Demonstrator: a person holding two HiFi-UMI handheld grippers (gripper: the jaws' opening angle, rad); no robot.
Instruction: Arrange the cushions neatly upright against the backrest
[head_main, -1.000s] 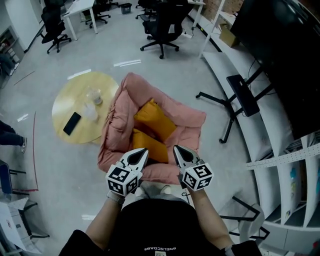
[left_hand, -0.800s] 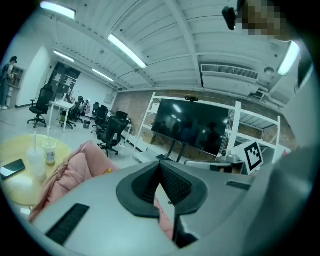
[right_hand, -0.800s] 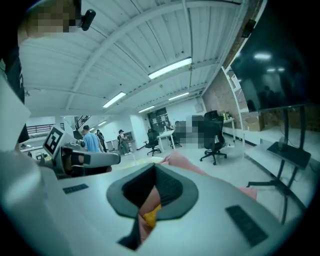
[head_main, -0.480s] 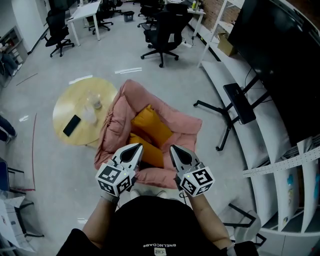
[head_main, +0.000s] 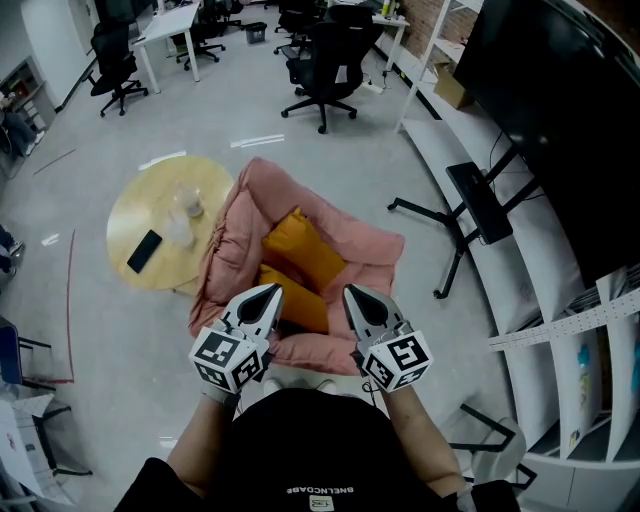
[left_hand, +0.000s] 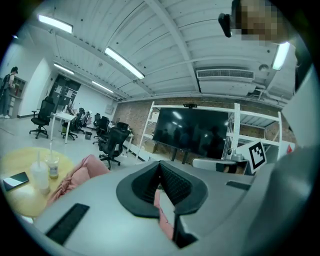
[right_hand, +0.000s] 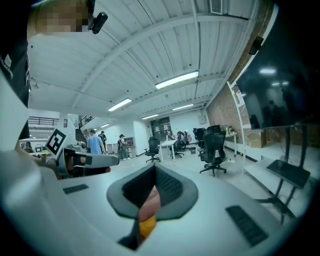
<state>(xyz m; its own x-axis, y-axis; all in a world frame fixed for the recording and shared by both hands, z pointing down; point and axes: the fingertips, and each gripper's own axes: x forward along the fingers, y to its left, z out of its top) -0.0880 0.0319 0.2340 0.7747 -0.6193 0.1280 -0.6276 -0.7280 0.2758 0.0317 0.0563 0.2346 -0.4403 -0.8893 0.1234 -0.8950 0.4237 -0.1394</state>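
Observation:
A soft pink armchair (head_main: 238, 232) stands on the floor below me. Two orange cushions lie in its seat: one (head_main: 305, 247) leans toward the back, the other (head_main: 297, 304) lies nearer to me. My left gripper (head_main: 268, 291) and right gripper (head_main: 353, 293) hover side by side above the chair's near edge, both shut and empty. In the left gripper view the jaws (left_hand: 160, 165) are closed, with the pink chair (left_hand: 82, 167) beyond them. The right gripper (right_hand: 154, 168) is closed too, and a strip of orange cushion (right_hand: 146, 226) shows under it.
A round yellow table (head_main: 140, 205) stands left of the chair with a black phone (head_main: 145, 248) and clear cups (head_main: 186, 209) on it. A black TV stand (head_main: 470, 212) is on the right, and office chairs (head_main: 322, 55) are further back.
Both grippers have stayed shut and side by side, shifting only slightly with my head. The cushions have not moved.

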